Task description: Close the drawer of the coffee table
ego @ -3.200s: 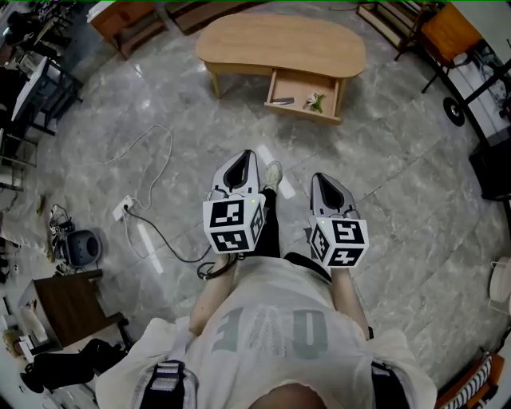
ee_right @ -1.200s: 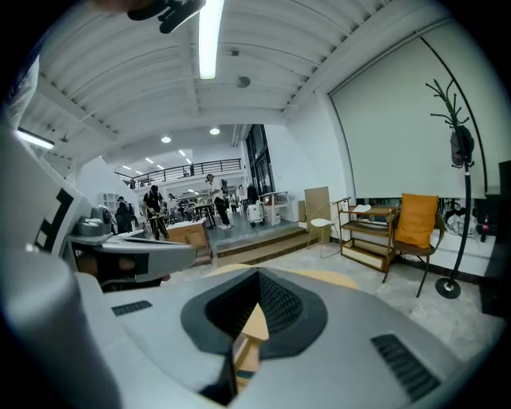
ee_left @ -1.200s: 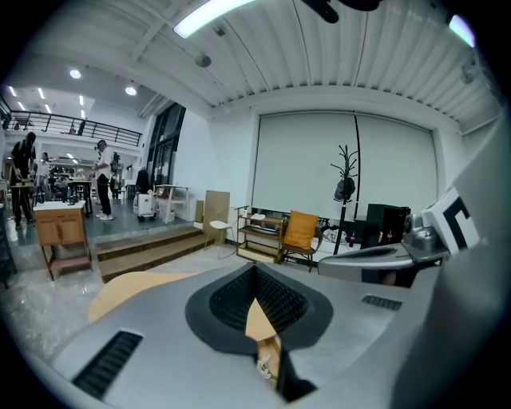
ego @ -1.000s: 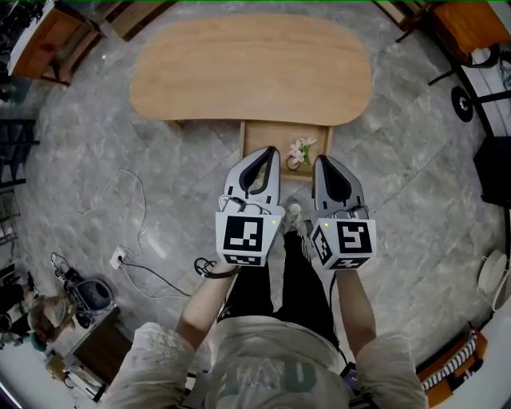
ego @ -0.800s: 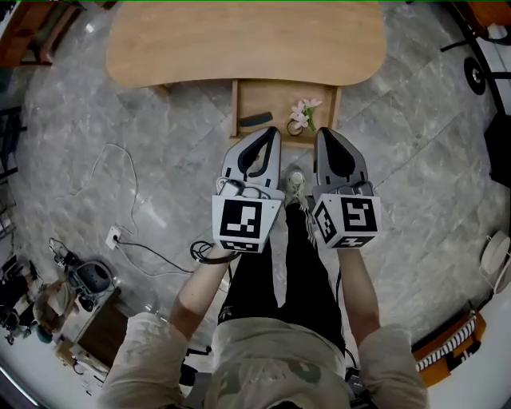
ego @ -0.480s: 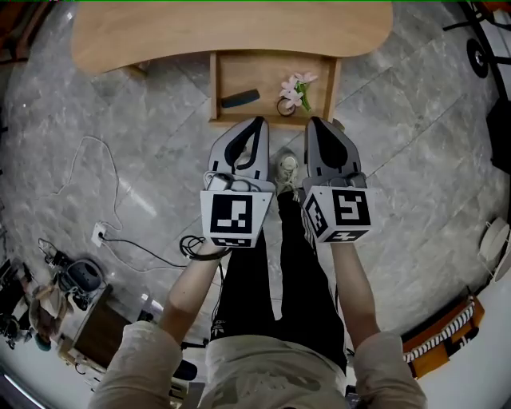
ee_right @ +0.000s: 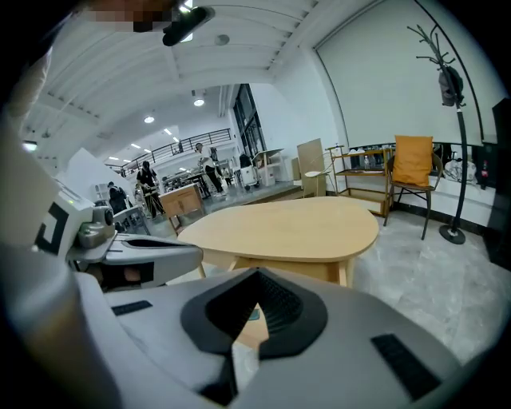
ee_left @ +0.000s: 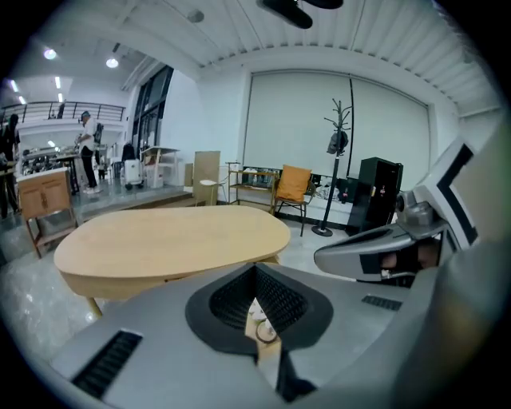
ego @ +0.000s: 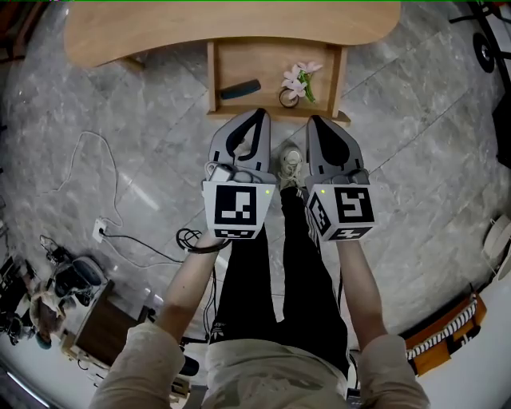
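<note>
The wooden coffee table (ego: 231, 24) runs along the top of the head view. Its drawer (ego: 263, 68) stands pulled out toward me. A black flat object (ego: 239, 89), a ring (ego: 286, 98) and a sprig of pink flowers (ego: 299, 77) lie in it. My left gripper (ego: 259, 117) and right gripper (ego: 314, 121) are side by side, both shut and holding nothing. Their tips are just short of the drawer's front panel (ego: 275, 113). The tabletop (ee_left: 176, 236) fills the middle of the left gripper view beyond the left gripper (ee_left: 255, 270). The right gripper (ee_right: 257, 273) also faces the tabletop (ee_right: 287, 228).
A white power strip (ego: 100, 232) with a black cable lies on the marble floor at left. The person's shoe (ego: 291, 160) is between the grippers. An orange chair (ee_left: 294, 184) and a coat stand (ee_left: 339, 152) are beyond the table. People stand far back (ee_right: 204, 164).
The person has walked up to the table. Both grippers have sunk together and their tips have come up to the open drawer's front. The drawer has not moved.
</note>
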The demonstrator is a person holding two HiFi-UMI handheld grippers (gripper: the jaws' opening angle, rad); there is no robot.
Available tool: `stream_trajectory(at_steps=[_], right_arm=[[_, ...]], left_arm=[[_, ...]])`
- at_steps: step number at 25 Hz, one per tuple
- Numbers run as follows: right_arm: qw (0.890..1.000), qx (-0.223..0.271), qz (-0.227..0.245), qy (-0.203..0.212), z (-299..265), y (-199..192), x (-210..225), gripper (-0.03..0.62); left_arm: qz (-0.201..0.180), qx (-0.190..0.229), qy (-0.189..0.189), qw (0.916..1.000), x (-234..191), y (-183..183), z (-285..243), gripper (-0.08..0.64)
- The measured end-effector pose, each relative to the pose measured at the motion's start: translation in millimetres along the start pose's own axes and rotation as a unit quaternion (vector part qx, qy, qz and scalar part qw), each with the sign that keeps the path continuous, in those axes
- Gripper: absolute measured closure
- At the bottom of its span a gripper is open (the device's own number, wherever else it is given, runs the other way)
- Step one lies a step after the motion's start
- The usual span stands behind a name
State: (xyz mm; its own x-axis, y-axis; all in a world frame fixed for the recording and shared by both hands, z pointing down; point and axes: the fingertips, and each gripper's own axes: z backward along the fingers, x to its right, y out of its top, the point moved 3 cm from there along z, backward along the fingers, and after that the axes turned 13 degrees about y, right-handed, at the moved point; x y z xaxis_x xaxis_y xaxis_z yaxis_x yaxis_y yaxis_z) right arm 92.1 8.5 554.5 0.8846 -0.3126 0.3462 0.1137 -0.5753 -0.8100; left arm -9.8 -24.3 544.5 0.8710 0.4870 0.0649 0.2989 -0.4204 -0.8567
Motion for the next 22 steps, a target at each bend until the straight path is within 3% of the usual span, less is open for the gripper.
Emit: stream_trajectory(at_steps=[2, 3, 5, 6, 7, 10, 11, 13, 15, 17, 20, 22], right_arm=[[1.000, -0.003, 0.004, 0.000, -1, 1, 3, 0.586], [1.000, -0.005, 0.007, 0.001, -1, 1, 4, 0.586], [1.000, -0.012, 0.015, 0.003, -1, 0, 7, 0.586], [1.000, -0.016, 0.019, 0.004, -1, -1, 8, 0.586], [1.000, -0.022, 0.022, 0.005, -1, -4, 10, 0.586], [0.999, -0.040, 0.024, 0.009, -1, -16, 13, 0.586], [0.999, -0.046, 0.022, 0.010, -1, -20, 15, 0.586], [0.998, -0.058, 0.018, 0.014, -2, -28, 16, 0.586], [0.997, -0.067, 0.013, 0.019, -4, -36, 17, 0.586], [0.997, -0.076, 0.010, 0.025, -5, -43, 18, 0.586], [0.996, -0.086, 0.010, 0.033, -7, -48, 19, 0.586], [0.995, -0.090, 0.010, 0.038, -9, -49, 18, 0.586]], left_arm=[[-0.052, 0.010, -0.028, 0.9982, 3, -2, -7, 0.551], [-0.085, 0.006, -0.054, 0.9949, 7, -7, -13, 0.473], [-0.166, -0.022, -0.118, 0.9788, 17, -25, -29, 0.421], [-0.221, -0.041, -0.148, 0.9630, 21, -40, -36, 0.416], [-0.284, -0.062, -0.176, 0.9404, 25, -57, -44, 0.416], [-0.449, -0.113, -0.232, 0.8553, 32, -112, -63, 0.411], [-0.481, -0.125, -0.245, 0.8323, 33, -127, -67, 0.411], [-0.518, -0.147, -0.264, 0.8006, 34, -152, -74, 0.411], [-0.535, -0.166, -0.268, 0.7838, 33, -171, -79, 0.412], [-0.543, -0.182, -0.265, 0.7762, 33, -185, -84, 0.413], [-0.549, -0.197, -0.253, 0.7722, 31, -202, -92, 0.413], [-0.553, -0.195, -0.241, 0.7734, 28, -209, -95, 0.477]])
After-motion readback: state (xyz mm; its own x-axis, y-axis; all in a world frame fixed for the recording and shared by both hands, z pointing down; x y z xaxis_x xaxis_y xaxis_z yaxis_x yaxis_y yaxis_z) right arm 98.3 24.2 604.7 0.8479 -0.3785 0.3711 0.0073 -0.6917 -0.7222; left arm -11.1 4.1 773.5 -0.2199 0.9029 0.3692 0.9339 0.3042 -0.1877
